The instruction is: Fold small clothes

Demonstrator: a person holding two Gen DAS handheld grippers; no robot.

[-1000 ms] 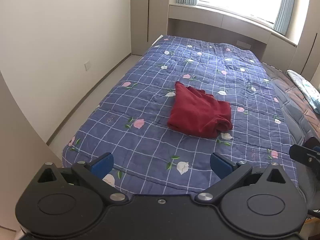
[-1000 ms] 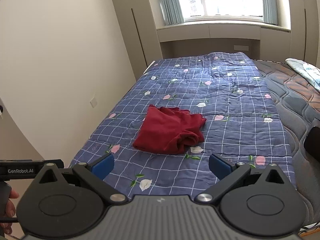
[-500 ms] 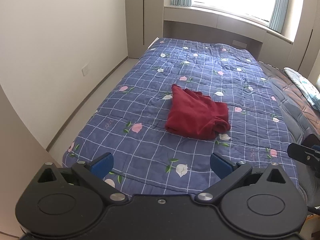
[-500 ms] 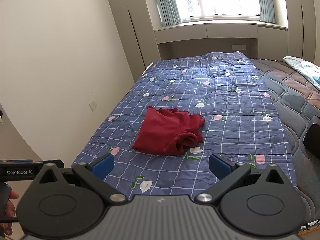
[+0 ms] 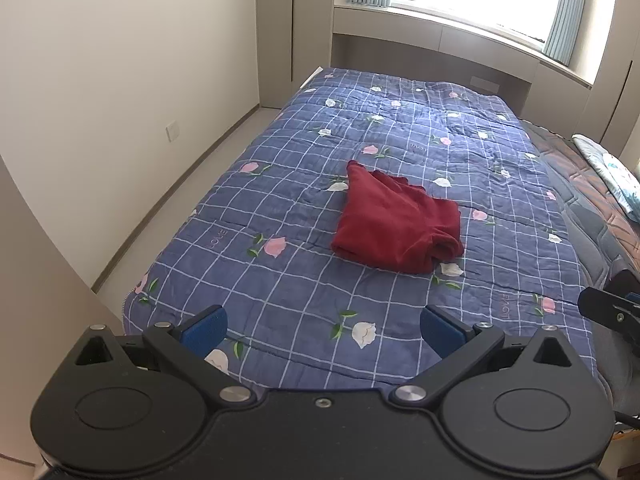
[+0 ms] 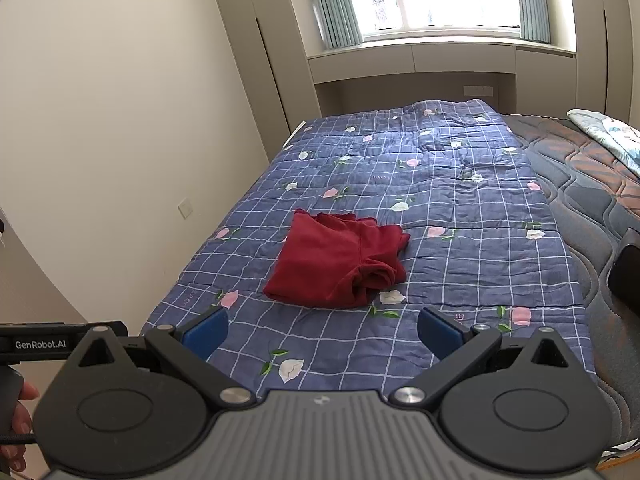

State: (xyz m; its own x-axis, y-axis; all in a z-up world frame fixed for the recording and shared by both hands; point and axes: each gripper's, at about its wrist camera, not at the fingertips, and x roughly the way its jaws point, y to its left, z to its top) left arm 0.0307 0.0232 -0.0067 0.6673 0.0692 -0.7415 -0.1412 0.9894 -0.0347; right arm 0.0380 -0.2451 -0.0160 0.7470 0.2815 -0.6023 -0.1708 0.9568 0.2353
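**A:** What lies on the bed?

**B:** A dark red, soft knit garment (image 5: 398, 226), folded into a rough rectangle with rumpled layers at its far edge and a rolled, bunched fold at its near right corner. It rests near the middle of a quilted blue bedspread (image 5: 280, 184) crossed by a thin white grid and printed with pink and white flowers with green leaves. The quilt's surface is puckered and lightly creased.

**A:** And the tools?

**B:** The left gripper (image 5: 322, 324), with a smooth matte black plastic body and round pivot discs, hangs above the near end of the bed. Its two fingers, tipped with flat blue pads (image 5: 204, 326), are spread wide and hold nothing. The right gripper (image 6: 322, 326), with a ribbed grey centre panel, has the same blue pads (image 6: 438, 334), also spread wide and empty. Both are well apart from the garment.

**A:** Anything beside the quilt?

**B:** To the right, a bare mattress (image 6: 580, 188) stitched in wavy grey and brown quilting. At the lower left of the right wrist view, fingertips of a person's hand (image 6: 18, 420) show.
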